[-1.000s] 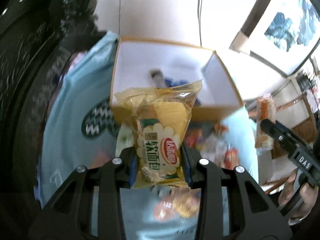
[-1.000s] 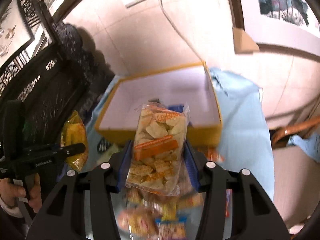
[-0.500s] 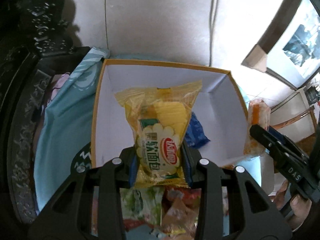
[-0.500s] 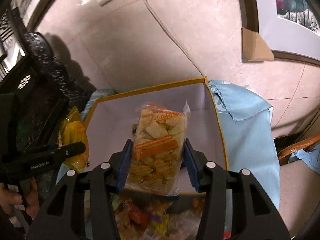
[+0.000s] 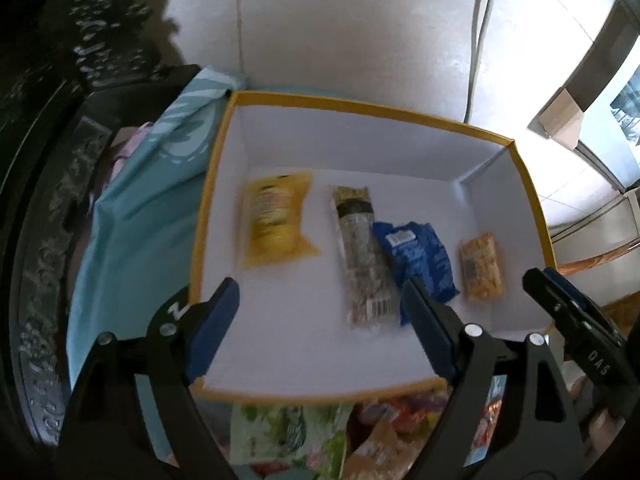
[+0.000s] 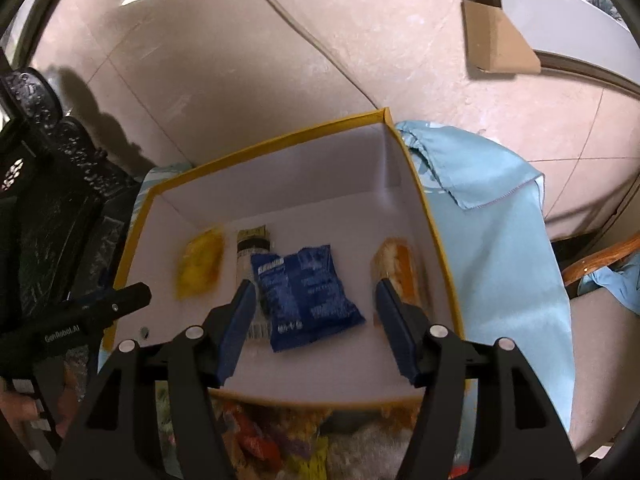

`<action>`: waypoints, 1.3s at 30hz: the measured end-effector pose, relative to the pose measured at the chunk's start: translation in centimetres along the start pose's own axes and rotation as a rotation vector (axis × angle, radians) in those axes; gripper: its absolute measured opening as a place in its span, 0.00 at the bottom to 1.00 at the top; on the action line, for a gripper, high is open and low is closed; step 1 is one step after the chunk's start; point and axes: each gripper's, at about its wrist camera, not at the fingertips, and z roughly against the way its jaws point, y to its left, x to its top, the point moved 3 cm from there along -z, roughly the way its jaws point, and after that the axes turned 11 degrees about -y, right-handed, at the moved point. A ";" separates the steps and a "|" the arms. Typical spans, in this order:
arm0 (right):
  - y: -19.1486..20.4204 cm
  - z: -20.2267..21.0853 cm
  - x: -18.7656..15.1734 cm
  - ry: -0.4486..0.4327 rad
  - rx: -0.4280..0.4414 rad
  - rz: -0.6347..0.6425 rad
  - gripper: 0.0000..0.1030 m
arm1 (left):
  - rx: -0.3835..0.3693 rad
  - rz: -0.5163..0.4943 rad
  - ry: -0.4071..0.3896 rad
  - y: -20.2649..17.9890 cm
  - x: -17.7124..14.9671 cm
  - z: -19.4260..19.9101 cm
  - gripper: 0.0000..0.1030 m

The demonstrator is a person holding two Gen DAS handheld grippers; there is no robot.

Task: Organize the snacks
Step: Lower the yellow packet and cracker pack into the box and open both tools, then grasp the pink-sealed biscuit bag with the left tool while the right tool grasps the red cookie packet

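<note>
Snacks lie in a row on the white floor of the yellow-rimmed box [image 5: 532, 196]: yellow pack [image 5: 276, 220] far left, a grey stick pack [image 5: 360, 256] beside it, blue pack [image 5: 416, 260] touching that, orange pack [image 5: 480, 268] on the right. Left gripper [image 5: 320, 312] hovers over the near edge, jaws opening, nothing between them. Right gripper [image 6: 312, 320] likewise, jaws opening and empty. More snacks [image 6: 256, 440] sit piled nearer, outside the box.

Landmark: yellow-rimmed box [image 5: 534, 204]. Bare floor lies along its far wall and near edge. Across mid-floor, obstructing: yellow packet [image 5: 278, 220] leftmost, long wrapper [image 5: 360, 252], blue packet [image 5: 418, 258] touching it, orange packet [image 5: 480, 266] rightmost. Loose snacks [image 6: 272, 436] crowd outside the near wall.
</note>
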 end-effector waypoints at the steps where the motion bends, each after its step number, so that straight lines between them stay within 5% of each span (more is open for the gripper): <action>1: -0.1 0.8 -0.4 -0.003 0.001 -0.001 0.61 | -0.004 0.007 -0.006 0.3 -0.3 0.7 0.83; 12: -1.0 7.7 -6.2 0.008 -0.004 -0.020 0.68 | 0.064 0.014 -0.011 4.4 -7.5 7.1 0.87; 20: -3.5 10.6 -13.2 0.104 -0.025 -0.028 0.68 | 0.172 0.015 0.144 8.6 -16.9 5.2 0.87; 32: -4.1 11.4 -16.2 0.154 -0.034 -0.030 0.68 | 0.143 -0.065 0.217 9.4 -20.0 2.3 0.86; 37: -5.6 11.2 -16.4 0.164 -0.077 -0.022 0.68 | 0.247 -0.121 0.222 10.5 -20.2 0.2 0.56; 39: -6.7 10.9 -16.7 0.177 -0.106 -0.023 0.68 | 0.224 -0.112 0.227 10.6 -19.9 0.3 0.45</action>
